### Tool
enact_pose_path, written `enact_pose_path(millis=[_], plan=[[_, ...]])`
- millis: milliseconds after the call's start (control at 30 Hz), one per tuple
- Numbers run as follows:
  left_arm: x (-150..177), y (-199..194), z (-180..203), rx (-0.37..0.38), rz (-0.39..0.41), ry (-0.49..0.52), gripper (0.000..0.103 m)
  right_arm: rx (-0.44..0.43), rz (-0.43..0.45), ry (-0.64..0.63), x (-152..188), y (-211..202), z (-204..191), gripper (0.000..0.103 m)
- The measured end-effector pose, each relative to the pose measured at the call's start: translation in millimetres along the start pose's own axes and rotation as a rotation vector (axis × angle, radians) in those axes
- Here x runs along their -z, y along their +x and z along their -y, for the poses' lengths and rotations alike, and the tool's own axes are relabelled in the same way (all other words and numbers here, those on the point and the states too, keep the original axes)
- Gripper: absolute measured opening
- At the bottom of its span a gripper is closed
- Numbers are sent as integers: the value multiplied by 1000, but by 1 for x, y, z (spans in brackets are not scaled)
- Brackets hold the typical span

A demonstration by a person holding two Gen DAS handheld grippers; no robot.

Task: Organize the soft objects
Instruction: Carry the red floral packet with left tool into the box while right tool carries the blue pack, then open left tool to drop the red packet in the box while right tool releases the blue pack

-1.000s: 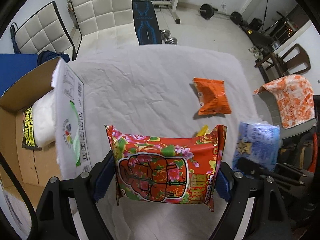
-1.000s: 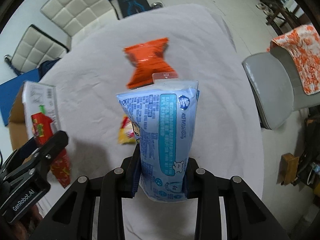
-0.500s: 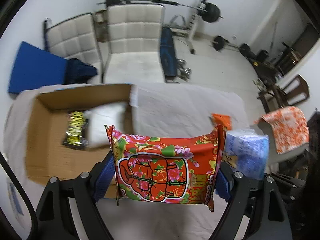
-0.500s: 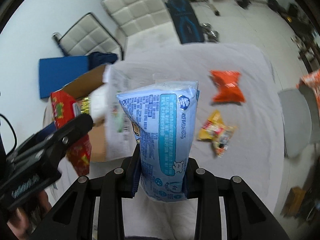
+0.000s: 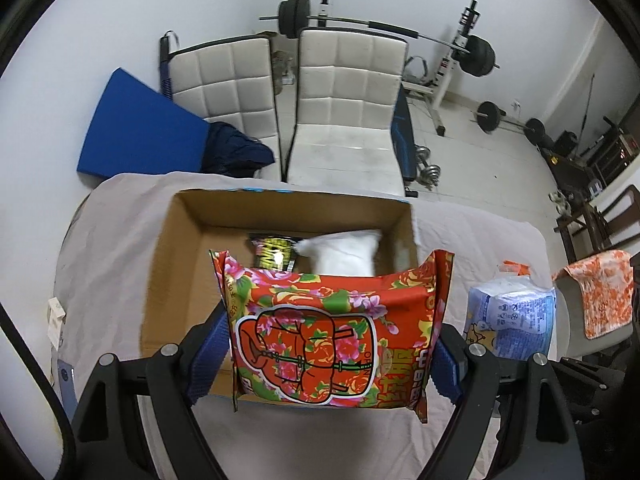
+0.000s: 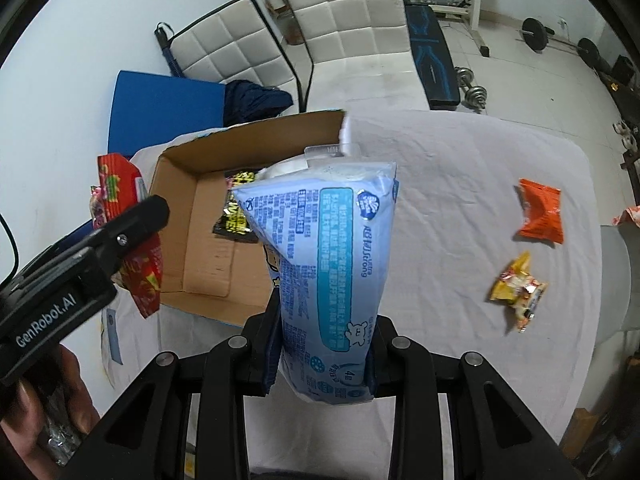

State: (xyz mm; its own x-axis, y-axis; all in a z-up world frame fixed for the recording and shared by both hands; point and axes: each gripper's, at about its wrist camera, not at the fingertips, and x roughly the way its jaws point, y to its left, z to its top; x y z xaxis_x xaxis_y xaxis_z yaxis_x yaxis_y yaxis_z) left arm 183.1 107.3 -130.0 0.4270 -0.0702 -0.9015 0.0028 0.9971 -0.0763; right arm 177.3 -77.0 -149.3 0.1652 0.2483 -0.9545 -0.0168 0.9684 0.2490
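A: My left claw (image 5: 334, 344) is clamped wide across the red floral pack (image 5: 332, 332), right claw (image 6: 322, 350) pinched tight on the blue tissue pack (image 6: 324, 264). Both hang over the table (image 6: 460, 184).

B: And the cardboard box (image 5: 176, 272)?

A: Open at twelve o'clock, past the floral pack, black packet (image 5: 274, 254) and white bag (image 5: 344, 252) inside. Carrying step; next I'd lower and release. Orange packet (image 6: 540, 216) and yellow packet (image 6: 518, 288) wait at three o'clock.

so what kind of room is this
Likely a home room doubling as a gym: a barbell rack and dumbbells stand behind two padded chairs and a cloth-covered table.
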Motion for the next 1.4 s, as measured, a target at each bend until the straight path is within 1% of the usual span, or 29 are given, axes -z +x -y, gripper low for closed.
enact_pose_path(millis=[167, 333, 433, 533, 633, 733, 900, 1033, 1267, 1400], plan=[[1, 2, -29, -5, -2, -18, 85, 1, -19, -22, -3, 16, -27, 34], [0, 12, -49, -6, -25, -24, 85, 5, -28, -30, -8, 33, -47, 34], [-2, 31, -62, -5, -67, -21, 85, 17, -42, -20, -12, 51, -51, 34], [-6, 63, -81, -6, -127, -30, 85, 28, -78, -3, -17, 80, -53, 34], [-12, 100, -102, 25, -213, -66, 85, 44, -120, 20, -19, 114, -50, 34], [-19, 125, -115, 21, -252, -70, 85, 55, -159, 40, -18, 144, -47, 34], [-31, 159, -125, -5, -301, -34, 85, 84, -201, 59, -18, 178, -47, 34], [-39, 178, -128, -31, -326, -1, 85, 118, -232, 63, -16, 199, -46, 35], [-48, 207, -126, -68, -380, 40, 86, 157, -253, 71, -18, 219, -45, 35], [-51, 215, -125, -96, -396, 50, 87, 178, -260, 71, -20, 228, -47, 40]])
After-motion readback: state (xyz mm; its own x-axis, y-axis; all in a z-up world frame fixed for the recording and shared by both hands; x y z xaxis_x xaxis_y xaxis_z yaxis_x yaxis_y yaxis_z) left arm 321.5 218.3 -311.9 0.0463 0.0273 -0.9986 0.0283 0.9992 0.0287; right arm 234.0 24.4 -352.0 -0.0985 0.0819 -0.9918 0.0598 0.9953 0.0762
